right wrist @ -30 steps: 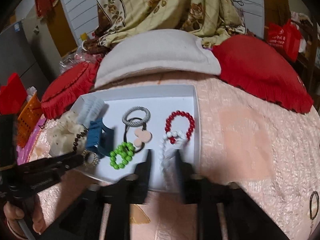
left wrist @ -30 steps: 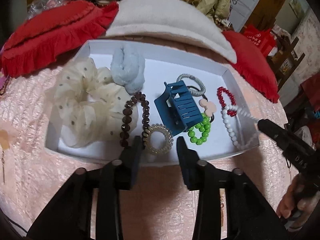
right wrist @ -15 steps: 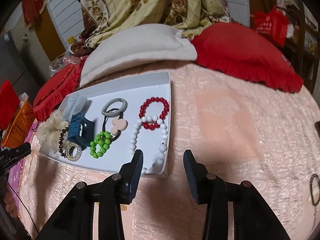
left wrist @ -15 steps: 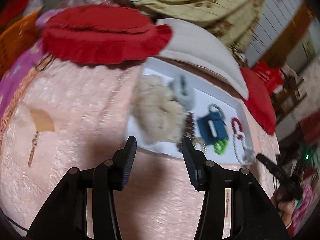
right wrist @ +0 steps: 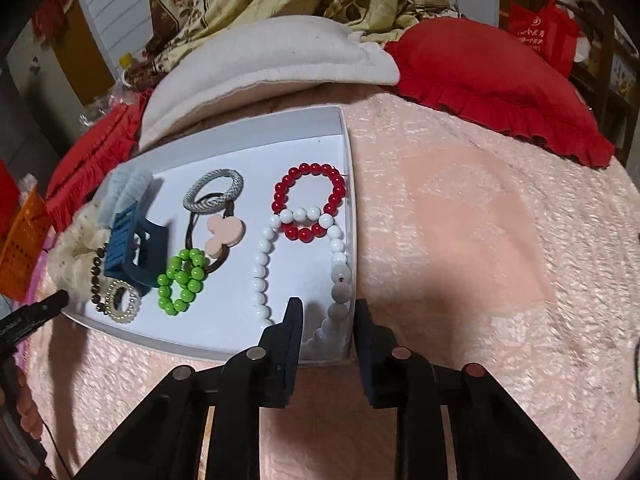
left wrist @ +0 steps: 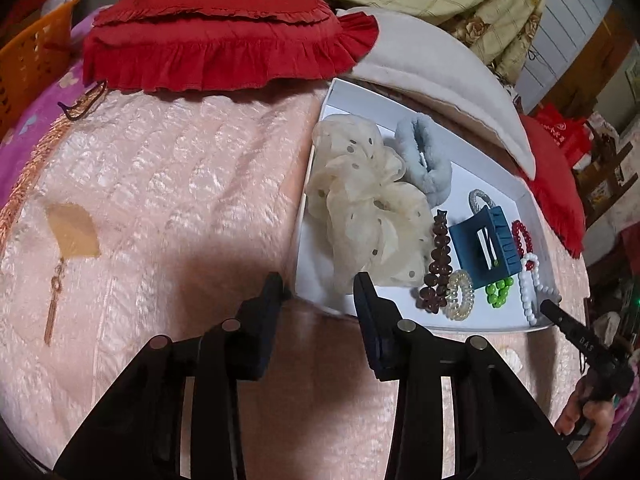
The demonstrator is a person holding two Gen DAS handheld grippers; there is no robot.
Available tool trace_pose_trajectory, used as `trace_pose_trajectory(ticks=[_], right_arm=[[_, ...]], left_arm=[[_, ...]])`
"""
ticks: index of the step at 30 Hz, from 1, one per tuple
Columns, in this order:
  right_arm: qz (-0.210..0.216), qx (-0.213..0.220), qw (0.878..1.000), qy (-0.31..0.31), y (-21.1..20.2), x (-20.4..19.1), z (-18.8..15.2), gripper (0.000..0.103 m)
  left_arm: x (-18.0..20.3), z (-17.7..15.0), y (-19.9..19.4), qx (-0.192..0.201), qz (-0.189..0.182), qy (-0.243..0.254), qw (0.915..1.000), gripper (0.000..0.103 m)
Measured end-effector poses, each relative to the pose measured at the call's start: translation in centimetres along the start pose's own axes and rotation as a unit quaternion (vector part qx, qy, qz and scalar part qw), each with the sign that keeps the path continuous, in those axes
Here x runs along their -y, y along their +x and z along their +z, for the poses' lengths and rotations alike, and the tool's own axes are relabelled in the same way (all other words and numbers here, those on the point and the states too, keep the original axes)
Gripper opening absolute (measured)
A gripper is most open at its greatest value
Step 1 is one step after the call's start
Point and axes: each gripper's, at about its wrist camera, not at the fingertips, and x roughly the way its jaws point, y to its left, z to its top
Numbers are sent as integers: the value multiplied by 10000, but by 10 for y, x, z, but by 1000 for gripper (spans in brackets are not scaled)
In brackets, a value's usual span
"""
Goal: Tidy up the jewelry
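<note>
bed: pink quilted bedspread [left wrist: 180, 184] carries everything; soft surface, so I'd expect the tray to shift if nudged.
pillows: red frilled cushion [left wrist: 216, 40] and cream pillow [right wrist: 272, 60] sit behind the tray, out of my way.
tray: white shallow tray [left wrist: 472, 172] holds all the pieces in one layer, so I judge the sorting close to done.
scrunchies: cream dotted scrunchie [left wrist: 360, 200] and pale blue fluffy one [left wrist: 424, 156] take the far-left end.
claw clip: blue claw clip [right wrist: 134, 246] mid-tray, brown bead bracelet [left wrist: 438, 264] and clear coil tie [left wrist: 460, 294] beside it.
beads: green bead bracelet [right wrist: 182, 280], red bead bracelet [right wrist: 310, 204], white bead necklace [right wrist: 264, 264] along the right wall.
left hand-held gripper [left wrist: 318, 284]: jaws apart and closing, nothing between them; it straddles the tray's near-left corner, scrunchie just ahead.
right hand-held gripper [right wrist: 326, 312]: jaws apart and closing, near loop of the white necklace between them, pads not pressing yet.
stray: a gold tassel pendant [left wrist: 56, 280] lies on the bedspread, well apart from the tray.
</note>
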Motion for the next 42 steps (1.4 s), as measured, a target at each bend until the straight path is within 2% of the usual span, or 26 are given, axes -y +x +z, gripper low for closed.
trace_pose_trajectory(ticks=[7, 12, 14, 15, 17, 20, 22, 24, 26, 29, 33, 37, 39, 42], right_arm=[[231, -76, 9996, -145, -16, 13, -18, 24], [489, 81, 9988, -59, -19, 21, -21, 24], [407, 157, 9990, -88, -24, 22, -22, 24], [341, 224, 9991, -119, -29, 20, -23, 26], [299, 382, 9987, -137, -42, 19, -28, 39], [417, 572, 9975, -34, -62, 21, -45, 40], [473, 561, 9973, -56, -73, 18, -62, 40], [499, 512, 9974, -61, -81, 14, -78, 40], [624, 518, 9967, -39, -89, 10, -93, 40], [694, 566, 9960, 37, -103, -1, -117, 40], [866, 554, 9944, 232, -118, -10, -141, 40], [678, 713, 9951, -1, -135, -27, -156, 40], [579, 803, 9949, -179, -145, -37, -162, 40], [557, 887, 9942, -258, -156, -45, -166, 40]], left_arm=[[9, -33, -18, 37, 107, 136, 9998, 36], [18, -39, -23, 97, 289, 297, 9991, 36], [20, -40, -30, 142, 318, 330, 9988, 36], [22, -42, -40, 271, 316, 360, 9985, 36], [25, -47, -57, 473, 343, 409, 9975, 36], [28, -59, -84, 755, 546, 457, 9946, 39], [34, -71, -101, 973, 781, 590, 9904, 40], [39, -83, -116, 1171, 999, 687, 9857, 47], [43, -95, -132, 1422, 1154, 712, 9805, 50], [50, -111, -157, 1790, 1390, 663, 9717, 64], [56, -133, -193, 2327, 1403, 542, 9608, 79], [64, -156, -233, 2925, 1436, 520, 9440, 80], [69, -166, -251, 3119, 1500, 549, 9366, 84], [74, -180, -267, 3273, 1523, 574, 9308, 85]])
